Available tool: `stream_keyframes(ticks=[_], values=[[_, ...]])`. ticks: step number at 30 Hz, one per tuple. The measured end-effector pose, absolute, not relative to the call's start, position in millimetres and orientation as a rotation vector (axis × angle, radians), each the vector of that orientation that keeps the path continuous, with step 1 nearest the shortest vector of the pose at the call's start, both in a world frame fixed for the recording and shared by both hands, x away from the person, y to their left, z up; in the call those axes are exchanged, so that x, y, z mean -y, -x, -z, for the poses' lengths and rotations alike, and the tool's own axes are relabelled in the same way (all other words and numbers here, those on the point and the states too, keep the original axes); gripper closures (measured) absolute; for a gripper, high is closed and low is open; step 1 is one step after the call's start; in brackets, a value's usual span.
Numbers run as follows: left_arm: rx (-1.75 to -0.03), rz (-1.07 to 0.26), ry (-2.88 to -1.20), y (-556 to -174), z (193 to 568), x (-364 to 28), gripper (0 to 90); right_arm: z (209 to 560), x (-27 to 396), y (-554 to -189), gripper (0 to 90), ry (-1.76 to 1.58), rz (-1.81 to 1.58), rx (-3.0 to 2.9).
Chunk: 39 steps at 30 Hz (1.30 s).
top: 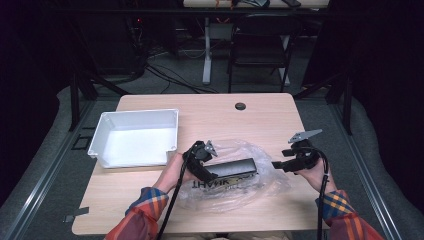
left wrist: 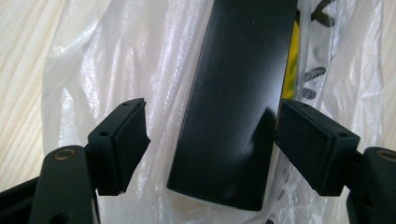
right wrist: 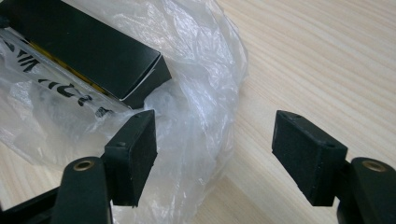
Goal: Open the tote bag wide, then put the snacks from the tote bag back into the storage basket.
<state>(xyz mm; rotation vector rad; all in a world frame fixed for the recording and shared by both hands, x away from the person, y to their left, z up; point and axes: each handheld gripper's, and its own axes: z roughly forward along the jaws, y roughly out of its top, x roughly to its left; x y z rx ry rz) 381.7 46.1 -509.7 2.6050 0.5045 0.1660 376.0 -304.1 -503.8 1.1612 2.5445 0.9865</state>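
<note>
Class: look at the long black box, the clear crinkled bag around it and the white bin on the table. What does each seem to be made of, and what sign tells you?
Long black rectangular box: probably glossy coated card or plastic; it mirrors light and has crisp edges.
Clear crinkled bag: thin plastic film; see-through, creased, shiny, printed with dark letters.
White rectangular bin: likely moulded plastic; smooth, uniform walls with a rolled rim.

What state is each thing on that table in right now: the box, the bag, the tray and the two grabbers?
Black box: lying flat on the plastic bag, closed, between the left gripper's jaws.
Plastic bag: crumpled, spread flat on the table.
White bin: upright, empty.
Left gripper: jaws open around the box's end.
Right gripper: jaws open, holding nothing, at the bag's edge.
</note>
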Motion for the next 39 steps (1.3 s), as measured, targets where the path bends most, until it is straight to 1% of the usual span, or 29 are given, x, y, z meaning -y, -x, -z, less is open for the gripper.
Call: stream_keyframes(ticks=[3, 4, 6, 9, 15, 28, 33, 34, 39], values=[[-0.494, -0.170, -2.638, -380, 517, -43, 24.5, 507, 306, -377, 30.7, -1.174, -0.966, -2.552], [-0.487, -0.153, -2.645, -380, 518, -43, 24.6, 508, 306, -377, 30.9, -1.180, -0.974, -2.549], [-0.465, -0.153, -2.648, -379, 519, -41, 26.0, 508, 306, -378, 31.2, -1.179, -0.965, -2.554], [-0.430, -0.136, -2.665, -377, 522, -38, 29.6, 510, 305, -378, 31.3, -1.181, -0.950, -2.563], [-0.416, -0.148, -2.683, -379, 526, -37, 36.6, 514, 304, -380, 31.3, -1.187, -0.933, -2.576], [-0.401, -0.145, -2.750, -378, 531, -29, 39.5, 516, 302, -381, 30.8, -1.193, -0.904, -2.585], [-0.405, -0.127, -2.720, -379, 531, -32, 42.8, 515, 303, -381, 28.5, -1.196, -0.910, -2.576], [-0.403, -0.129, -2.720, -379, 530, -33, 43.0, 515, 303, -381, 26.3, -1.203, -0.906, -2.575], [-0.398, -0.141, -2.706, -378, 525, -36, 43.4, 516, 305, -381, 26.0, -1.204, -0.902, -2.572]])
